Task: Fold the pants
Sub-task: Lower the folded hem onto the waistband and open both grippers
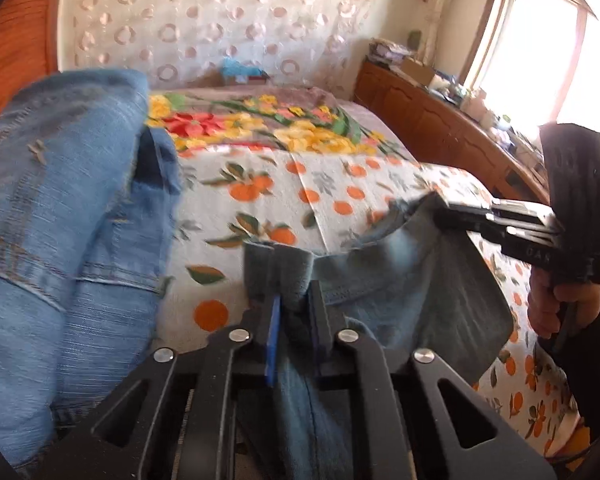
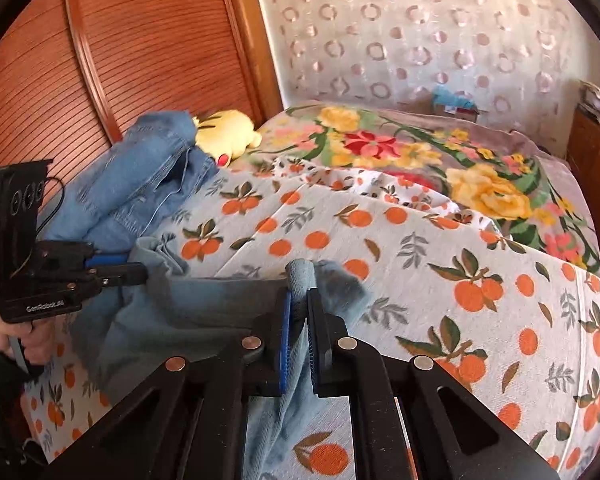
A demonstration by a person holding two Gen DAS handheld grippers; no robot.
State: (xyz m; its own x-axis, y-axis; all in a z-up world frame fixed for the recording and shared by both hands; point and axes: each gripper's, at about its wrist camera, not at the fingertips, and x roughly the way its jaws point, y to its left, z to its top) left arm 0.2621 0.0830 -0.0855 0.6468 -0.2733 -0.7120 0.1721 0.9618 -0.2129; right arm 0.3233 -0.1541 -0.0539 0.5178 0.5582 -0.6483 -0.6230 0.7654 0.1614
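A pair of grey-blue denim pants [image 1: 384, 280] [image 2: 204, 300] hangs stretched between both grippers over the bed. My left gripper [image 1: 294, 300] is shut on a bunched fold of the pants' edge, its blue pads pressing the cloth. My right gripper [image 2: 300, 300] is shut on another fold of the same edge. In the left wrist view the right gripper [image 1: 440, 205] comes in from the right, a hand on its handle. In the right wrist view the left gripper [image 2: 143, 269] reaches in from the left, biting the cloth.
A heap of lighter blue jeans [image 1: 60, 200] [image 2: 152, 184] lies to the left on the orange-print sheet [image 1: 300, 200] [image 2: 420, 260]. A yellow plush toy [image 2: 228, 132] and a floral blanket [image 2: 380, 140] lie further back. A wooden cabinet [image 1: 420, 120] lines the right.
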